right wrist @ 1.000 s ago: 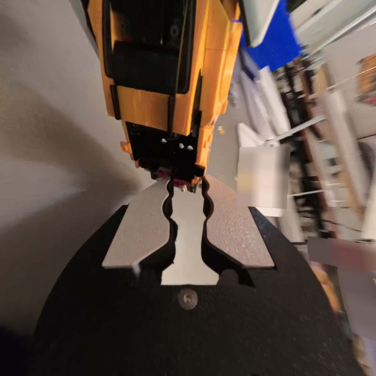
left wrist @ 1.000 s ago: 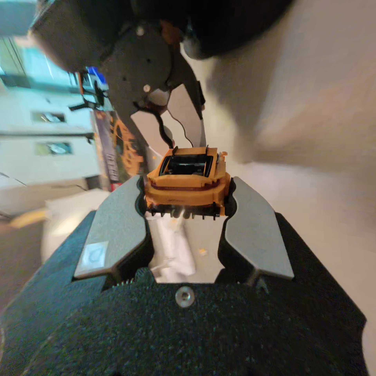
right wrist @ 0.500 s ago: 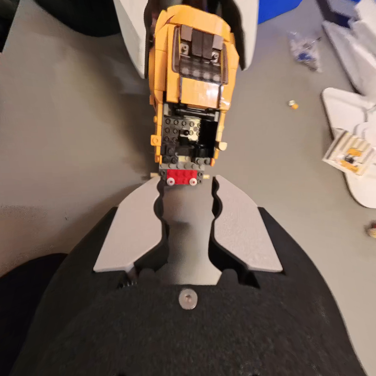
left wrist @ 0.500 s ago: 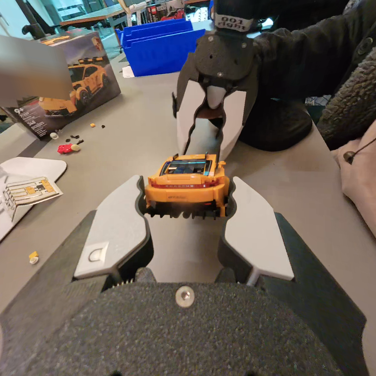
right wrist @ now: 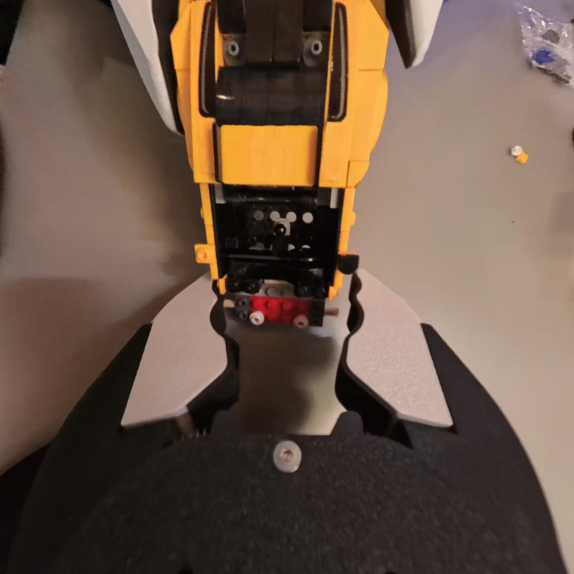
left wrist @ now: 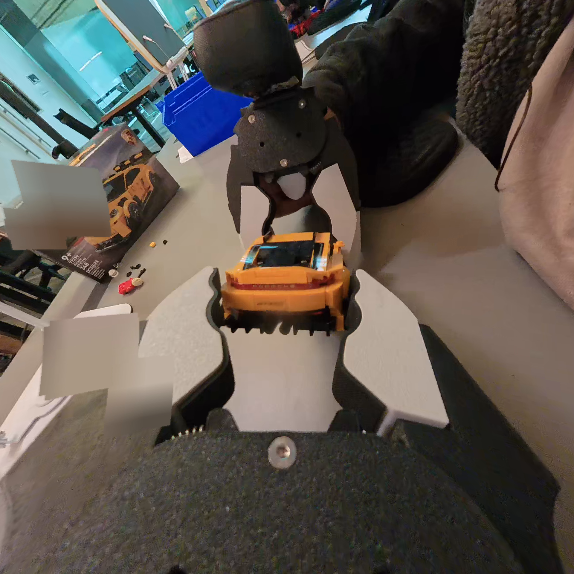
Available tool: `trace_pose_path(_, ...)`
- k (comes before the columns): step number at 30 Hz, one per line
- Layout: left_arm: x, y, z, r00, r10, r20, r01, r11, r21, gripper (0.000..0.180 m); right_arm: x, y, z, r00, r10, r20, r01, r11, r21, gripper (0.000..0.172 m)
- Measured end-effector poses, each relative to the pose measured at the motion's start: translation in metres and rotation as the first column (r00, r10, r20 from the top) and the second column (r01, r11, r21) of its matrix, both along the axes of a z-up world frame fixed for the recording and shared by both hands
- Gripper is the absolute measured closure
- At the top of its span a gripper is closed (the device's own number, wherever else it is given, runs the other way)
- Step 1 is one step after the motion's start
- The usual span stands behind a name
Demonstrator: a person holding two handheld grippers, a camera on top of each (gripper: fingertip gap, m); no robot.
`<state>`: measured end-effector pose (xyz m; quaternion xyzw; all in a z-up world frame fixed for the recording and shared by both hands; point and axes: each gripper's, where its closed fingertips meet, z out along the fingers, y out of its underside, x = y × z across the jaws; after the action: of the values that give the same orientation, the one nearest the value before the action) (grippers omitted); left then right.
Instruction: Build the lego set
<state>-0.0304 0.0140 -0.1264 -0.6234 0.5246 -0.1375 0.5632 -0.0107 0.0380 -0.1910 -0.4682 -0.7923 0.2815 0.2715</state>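
Observation:
An orange brick-built toy car (left wrist: 285, 279) lies between both grippers, low over the grey table (left wrist: 466, 326). My left gripper (left wrist: 284, 298) is shut on the car's rear, with both pads against its sides. Its white fingers (right wrist: 146, 62) show at the top of the right wrist view, flanking the car (right wrist: 270, 155). My right gripper (right wrist: 284, 298) is open. Its fingertips straddle the car's unfinished front end of black and red bricks (right wrist: 279, 310) and do not press on it. The right gripper also shows beyond the car in the left wrist view (left wrist: 299, 236).
The toy's box (left wrist: 130, 198) stands at the left with a blue bin (left wrist: 202, 118) behind it. Small loose pieces, one red (left wrist: 127, 285), lie near the box. A bag of parts (right wrist: 546, 40) and an orange piece (right wrist: 518, 153) lie to the right. A person's dark sleeve (left wrist: 388, 93) is behind.
The right gripper's jaws opened wide from a narrow gap and now straddle the car's front. The left gripper kept its hold while the car swung down and steadied over the table.

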Motion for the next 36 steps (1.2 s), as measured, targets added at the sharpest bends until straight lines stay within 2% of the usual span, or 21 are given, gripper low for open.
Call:
trace_pose_path(2,-0.002,0.002,-0.002,1.0,0.005,-0.003,-0.005,1.0,0.008,0.102,0.0,-0.003,-0.002,1.0,0.009,0.001,-0.009,1.0,-0.001,0.103)
trace_pose_path(5,-0.01,0.007,-0.009,0.999,0.039,-0.007,-0.039,0.999,-0.026,0.102,-0.001,0.0,-0.002,1.0,-0.017,0.0,0.017,1.0,-0.018,0.103)
trace_pose_path(8,-0.014,0.011,-0.005,0.997,0.064,0.049,-0.061,0.996,-0.059,0.102,-0.003,0.003,0.005,0.998,-0.031,-0.05,0.029,0.999,-0.043,0.103)
trace_pose_path(11,-0.015,0.012,0.02,0.98,0.082,0.183,-0.069,0.995,-0.076,0.101,-0.005,0.004,0.017,0.991,-0.029,-0.133,0.023,0.999,-0.048,0.105)
trace_pose_path(14,-0.012,0.013,0.045,0.936,0.088,0.341,-0.055,0.993,-0.107,0.093,-0.009,0.001,0.032,0.972,-0.021,-0.234,0.012,0.999,-0.038,0.104)
trace_pose_path(21,-0.022,0.013,0.062,0.848,0.12,0.516,-0.04,0.986,-0.163,0.085,-0.01,0.002,0.076,0.887,-0.034,-0.461,0.021,0.999,-0.034,0.105)
trace_pose_path(24,-0.002,0.008,0.059,0.859,0.067,0.508,0.017,0.987,-0.159,0.083,-0.008,-0.008,0.092,0.848,0.001,-0.53,-0.02,0.999,-0.031,0.105)
trace_pose_path(26,0.014,0.003,0.067,0.859,0.006,0.512,0.061,0.992,-0.114,0.085,-0.007,-0.018,0.101,0.822,0.023,-0.569,-0.061,0.997,-0.049,0.105)
trace_pose_path(32,0.045,0.0,0.088,0.869,-0.107,0.484,0.127,0.992,-0.009,0.095,-0.005,-0.029,0.109,0.804,0.017,-0.595,-0.129,0.981,-0.146,0.104)
trace_pose_path(34,0.045,0.007,0.086,0.901,-0.085,0.426,0.116,0.992,-0.048,0.095,-0.006,-0.022,0.106,0.821,-0.009,-0.571,-0.105,0.981,-0.166,0.104)
trace_pose_path(36,0.043,0.018,0.076,0.955,-0.049,0.292,0.084,0.991,-0.109,0.095,-0.007,-0.008,0.095,0.858,-0.039,-0.511,-0.06,0.982,-0.177,0.101)
